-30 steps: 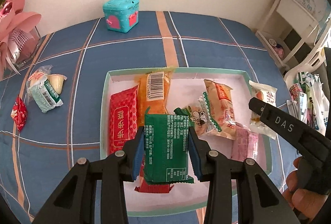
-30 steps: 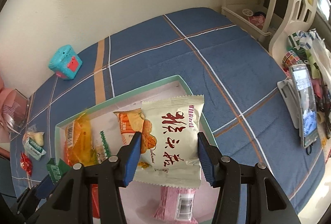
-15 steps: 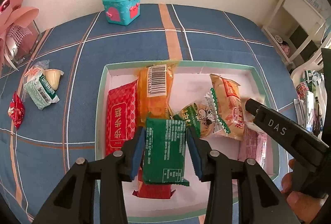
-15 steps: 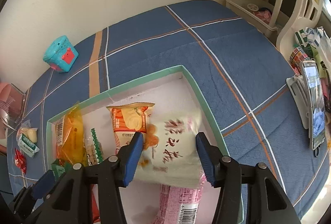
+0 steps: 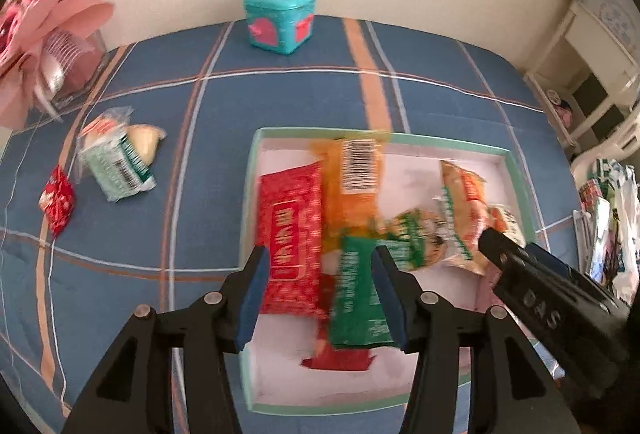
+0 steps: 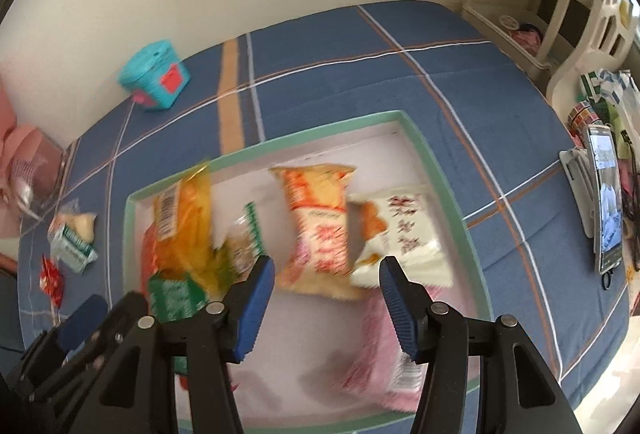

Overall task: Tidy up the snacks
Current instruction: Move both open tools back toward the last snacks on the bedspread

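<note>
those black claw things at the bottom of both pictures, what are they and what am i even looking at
Each is a hand-held claw with a camera looking along its two blue-padded fingers; a person holds one in each hand. One picture is from the left claw, whose jaws are opening above a green packet. The other is from the right claw, open and holding nothing, above a white packet. Both packets lie in a shallow box of snacks on a blue checked cloth. Two packets remain outside.
</note>
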